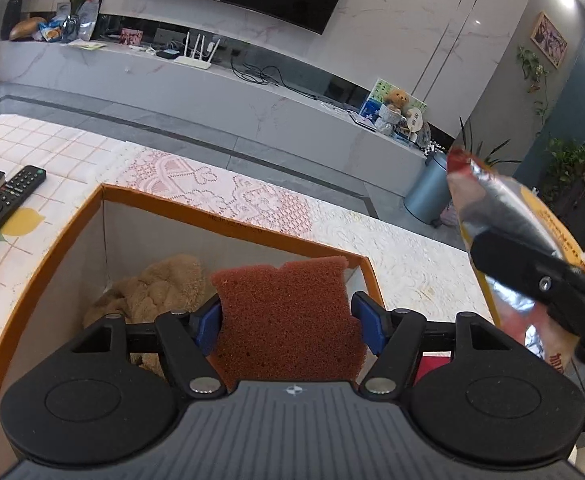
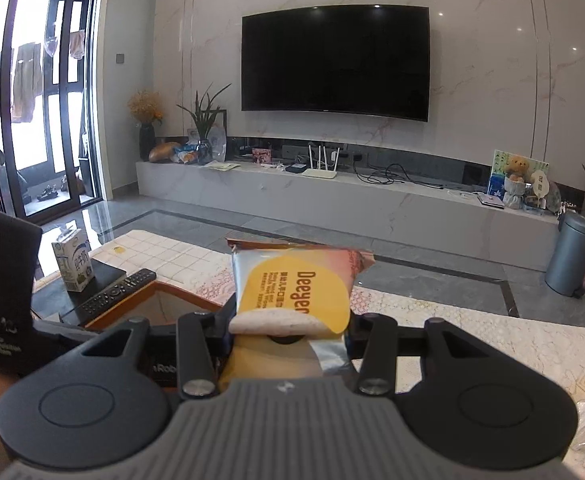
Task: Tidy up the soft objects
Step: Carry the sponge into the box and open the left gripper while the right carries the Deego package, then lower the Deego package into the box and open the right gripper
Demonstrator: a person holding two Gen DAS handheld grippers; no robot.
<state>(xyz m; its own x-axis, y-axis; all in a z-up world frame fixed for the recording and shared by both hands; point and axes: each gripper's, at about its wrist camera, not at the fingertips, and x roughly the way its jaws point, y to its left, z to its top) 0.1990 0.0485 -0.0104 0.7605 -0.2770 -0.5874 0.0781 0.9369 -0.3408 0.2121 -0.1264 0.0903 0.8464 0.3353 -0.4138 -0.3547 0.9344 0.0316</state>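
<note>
Inspecting from the orange-rimmed box [image 1: 228, 224] outward, we find the left hand-held gripper [image 1: 286, 322] poised over the box's open top with a reddish-brown sponge [image 1: 288, 312] between its blue pads [image 1: 208, 320]. The sponge touches the left pad; at the right pad a slight gap appears, so we record the jaws as parted and not pressing. Inside the box, to the left of the sponge, lies a tan plush toy [image 1: 160, 288]. Right of the box and above its rim, the right hand-held gripper [image 2: 288, 332] is clamped on a yellow snack packet [image 2: 292, 288]. Left of the box, a remote control [image 1: 4, 204] rests on the table [image 1: 412, 264].
</note>
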